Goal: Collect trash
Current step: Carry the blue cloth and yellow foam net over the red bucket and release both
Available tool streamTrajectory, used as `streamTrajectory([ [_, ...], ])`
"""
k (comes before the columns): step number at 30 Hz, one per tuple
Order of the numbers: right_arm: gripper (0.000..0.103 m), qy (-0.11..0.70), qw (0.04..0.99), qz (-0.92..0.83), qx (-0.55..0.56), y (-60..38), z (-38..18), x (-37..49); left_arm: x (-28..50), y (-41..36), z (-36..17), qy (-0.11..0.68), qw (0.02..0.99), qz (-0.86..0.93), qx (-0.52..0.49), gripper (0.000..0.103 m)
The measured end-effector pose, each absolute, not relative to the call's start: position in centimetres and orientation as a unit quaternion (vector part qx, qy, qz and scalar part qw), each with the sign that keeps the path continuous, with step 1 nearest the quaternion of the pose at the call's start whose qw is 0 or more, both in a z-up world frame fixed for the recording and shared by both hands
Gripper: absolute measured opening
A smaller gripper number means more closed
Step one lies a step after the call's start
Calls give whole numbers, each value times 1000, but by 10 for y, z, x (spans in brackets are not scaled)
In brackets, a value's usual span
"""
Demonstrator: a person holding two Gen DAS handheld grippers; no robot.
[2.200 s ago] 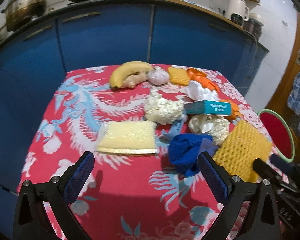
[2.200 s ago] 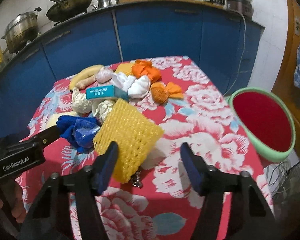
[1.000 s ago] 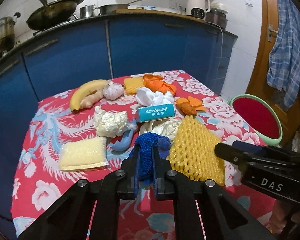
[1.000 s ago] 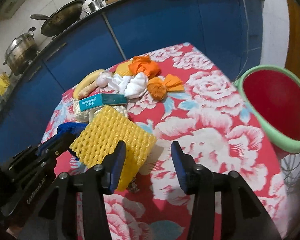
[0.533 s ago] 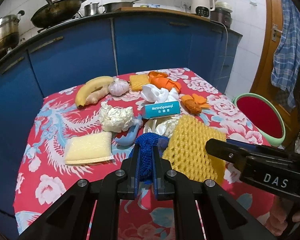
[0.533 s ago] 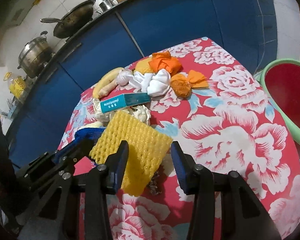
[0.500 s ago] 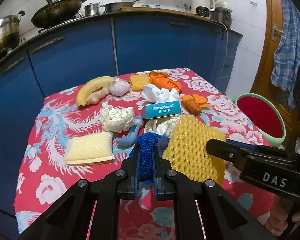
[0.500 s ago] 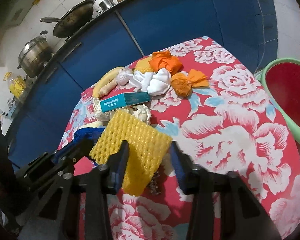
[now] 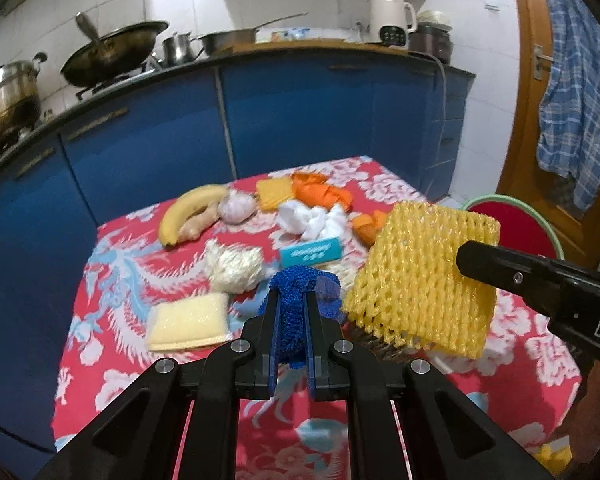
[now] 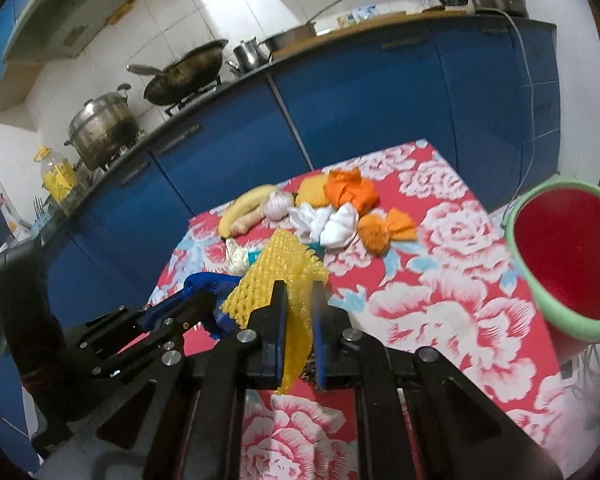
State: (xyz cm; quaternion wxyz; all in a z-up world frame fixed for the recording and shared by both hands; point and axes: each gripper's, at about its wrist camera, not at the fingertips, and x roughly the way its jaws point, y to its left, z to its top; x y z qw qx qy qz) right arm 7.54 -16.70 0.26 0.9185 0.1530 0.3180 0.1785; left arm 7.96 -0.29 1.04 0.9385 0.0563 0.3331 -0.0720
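A blue mesh net (image 9: 300,280) is pinched between the pads of my left gripper (image 9: 292,300), which is shut on it and holds it just above the red flowered tablecloth (image 9: 112,380). A yellow foam fruit net (image 10: 276,264) hangs clear of the cloth in my right gripper (image 10: 299,292), whose jaws are closing with the net squeezed between them. In the left wrist view the same yellow net (image 9: 416,280) hangs from the right gripper's black finger (image 9: 500,264). A red bin with a green rim (image 10: 516,264) stands beside the table on the right.
On the cloth lie a banana (image 9: 188,212), ginger, a garlic bulb (image 9: 236,212), white tissues (image 9: 312,216), orange wrappers (image 10: 350,190), a teal box (image 9: 312,252), a crumpled white bag (image 9: 232,268) and a yellow sponge (image 9: 188,324). Blue cabinets (image 9: 300,120) stand behind the table.
The right jaws have closed on the yellow foam net and lifted it off the cloth. The left gripper, still shut on the blue net, has risen a little.
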Motion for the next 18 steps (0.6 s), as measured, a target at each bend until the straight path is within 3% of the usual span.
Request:
streamTrajectory([
  [18,14,266,943,92,175,-267,30,52,102,-112,24,335,919,-199,54,10],
])
